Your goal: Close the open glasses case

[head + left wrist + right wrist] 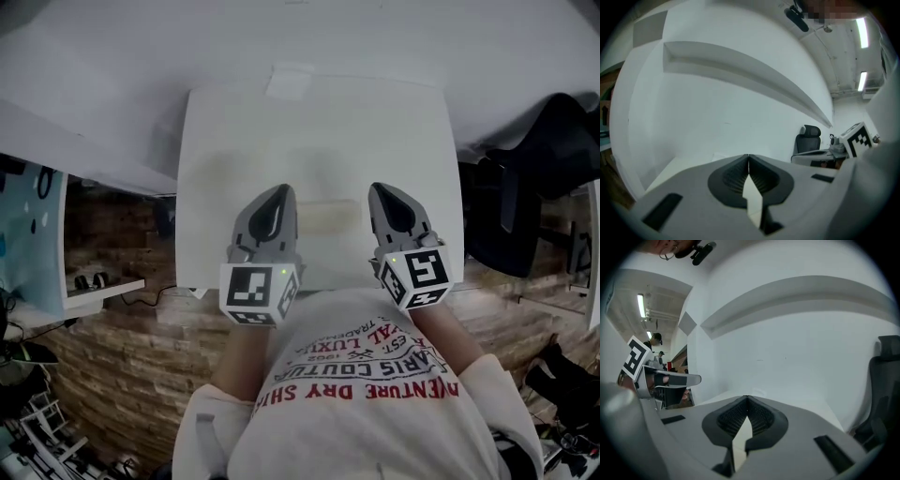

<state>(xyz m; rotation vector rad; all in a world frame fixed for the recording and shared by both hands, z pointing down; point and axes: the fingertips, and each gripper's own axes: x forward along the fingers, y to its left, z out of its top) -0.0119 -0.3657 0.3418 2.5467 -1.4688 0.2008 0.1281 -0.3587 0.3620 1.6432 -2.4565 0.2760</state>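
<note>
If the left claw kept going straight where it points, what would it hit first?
Nothing close. The left gripper, jaws shut and empty, points out over the white table. Its own view shows only the white wall beyond, so probably that, though depth is unclear.

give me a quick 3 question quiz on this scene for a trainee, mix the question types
1. True or false: the left gripper is clamped on a glasses case.
2. What stands off the right side of the white table? A) a black chair B) a red bin C) a ladder
3. Fill in: the jaws of the right gripper are ___, with nothing between them.

Key
1. False: its jaws meet at the tips and hold nothing.
2. A
3. together
</note>
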